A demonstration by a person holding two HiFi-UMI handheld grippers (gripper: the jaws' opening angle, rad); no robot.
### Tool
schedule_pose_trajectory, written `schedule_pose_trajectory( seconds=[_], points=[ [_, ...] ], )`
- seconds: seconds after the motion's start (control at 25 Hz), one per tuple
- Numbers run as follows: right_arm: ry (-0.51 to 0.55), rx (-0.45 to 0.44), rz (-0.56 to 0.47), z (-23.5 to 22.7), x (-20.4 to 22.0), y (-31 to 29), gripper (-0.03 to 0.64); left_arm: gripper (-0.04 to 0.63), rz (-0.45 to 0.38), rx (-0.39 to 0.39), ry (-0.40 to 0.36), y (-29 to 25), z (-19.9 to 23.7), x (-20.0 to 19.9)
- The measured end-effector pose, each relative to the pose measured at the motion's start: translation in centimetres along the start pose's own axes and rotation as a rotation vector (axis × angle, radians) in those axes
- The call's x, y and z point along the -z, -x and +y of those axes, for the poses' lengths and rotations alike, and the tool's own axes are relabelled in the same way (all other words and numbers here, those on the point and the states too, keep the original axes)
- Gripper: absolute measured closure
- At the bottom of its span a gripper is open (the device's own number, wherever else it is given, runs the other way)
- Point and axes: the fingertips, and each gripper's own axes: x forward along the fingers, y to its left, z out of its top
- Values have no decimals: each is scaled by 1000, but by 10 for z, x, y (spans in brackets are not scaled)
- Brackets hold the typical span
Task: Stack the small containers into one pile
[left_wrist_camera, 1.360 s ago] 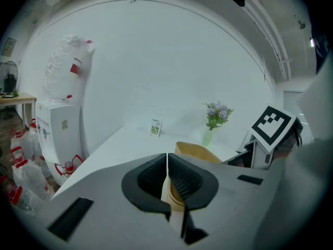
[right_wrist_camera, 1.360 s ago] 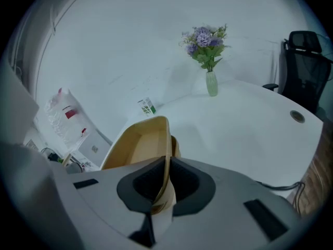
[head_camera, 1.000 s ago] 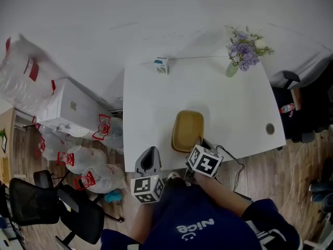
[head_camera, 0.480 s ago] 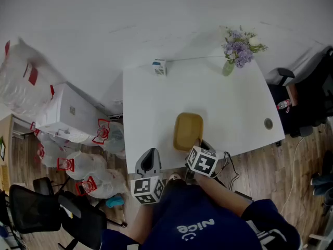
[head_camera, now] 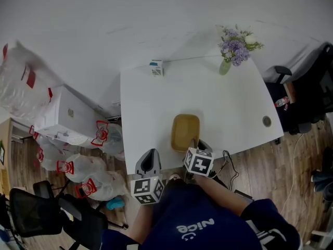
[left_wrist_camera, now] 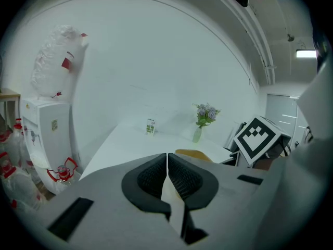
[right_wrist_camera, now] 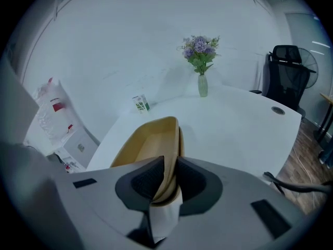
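The right gripper (right_wrist_camera: pixel 167 173) is squeezed tight on the near rim of the yellow container (right_wrist_camera: pixel 148 142). The thin wall sits right between its two dark pads. The container is on the white table (head_camera: pixel 156 103), close to the front edge, just in front of the person. On its right side there seem to be two rims, one tucked inside the other, so it may already be a little pile, though that is hard to tell for sure.

The left gripper (left_wrist_camera: pixel 167 165) is closed with nothing in it. It hangs off the table, near the front left corner.

No other small container shows on the table. Only a small carton (head_camera: pixel 156 67) and a vase of flowers (head_camera: pixel 225 66) stand far back.

So the stacking looks almost done, and this step is putting the pile in its place. Next, the right gripper likely needs to set the container flat, let go gently, and pull back without dragging or tipping it off the edge.
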Motion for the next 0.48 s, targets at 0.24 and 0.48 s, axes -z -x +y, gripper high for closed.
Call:
schedule_pose_trajectory(
  seconds=[0.24, 0.48],
  points=[
    [32, -27, -10, 3, -2, 4, 526, 569, -3, 18, -5, -2, -4, -1],
    [99, -98, -61, 18, -12, 17, 426, 569, 1, 45, -8, -2, -9, 2]
  ],
)
